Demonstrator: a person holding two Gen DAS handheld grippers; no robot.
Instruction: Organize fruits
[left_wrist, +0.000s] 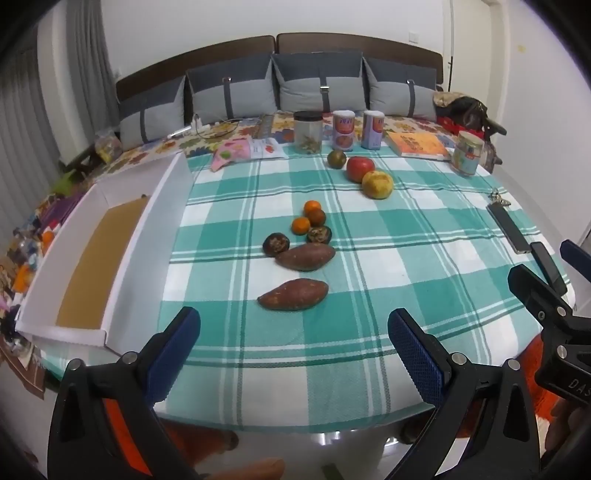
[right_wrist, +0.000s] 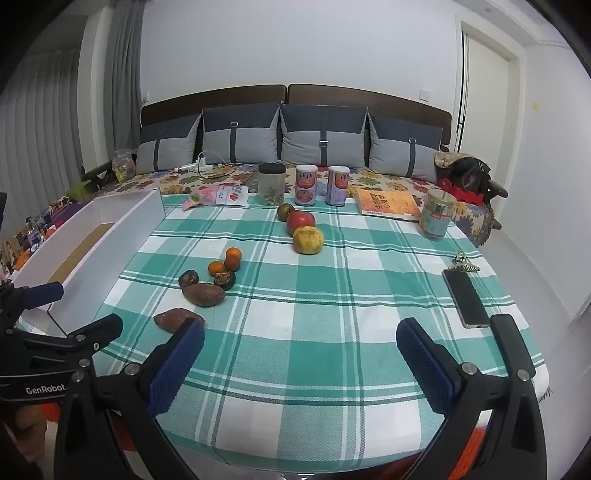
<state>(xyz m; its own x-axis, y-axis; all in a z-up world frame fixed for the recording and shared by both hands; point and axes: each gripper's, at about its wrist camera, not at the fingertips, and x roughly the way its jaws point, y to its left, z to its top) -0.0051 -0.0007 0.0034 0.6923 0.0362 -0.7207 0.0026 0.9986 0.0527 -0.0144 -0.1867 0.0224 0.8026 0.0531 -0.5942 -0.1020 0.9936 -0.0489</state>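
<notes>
On the green checked tablecloth (left_wrist: 369, 258) lie two sweet potatoes (left_wrist: 293, 294) (left_wrist: 305, 256), several small oranges (left_wrist: 314, 217) and two dark fruits (left_wrist: 276, 244). Farther back sit a red apple (left_wrist: 359, 168), a yellow fruit (left_wrist: 377, 184) and a dark green fruit (left_wrist: 336, 159). A white box (left_wrist: 122, 258) with a brown bottom stands at the left. My left gripper (left_wrist: 293, 325) is open and empty, just short of the near sweet potato. My right gripper (right_wrist: 300, 338) is open and empty over the near tablecloth (right_wrist: 314, 295); the apple (right_wrist: 301, 220) and box (right_wrist: 110, 236) show there too.
Jars and cans (left_wrist: 343, 131), a book (left_wrist: 417, 144), a snack packet (left_wrist: 243, 150) and a tin (left_wrist: 468, 153) line the table's far edge. A phone (right_wrist: 466, 297) and hair clip (right_wrist: 463, 263) lie at the right. A cushioned sofa (right_wrist: 295, 144) stands behind.
</notes>
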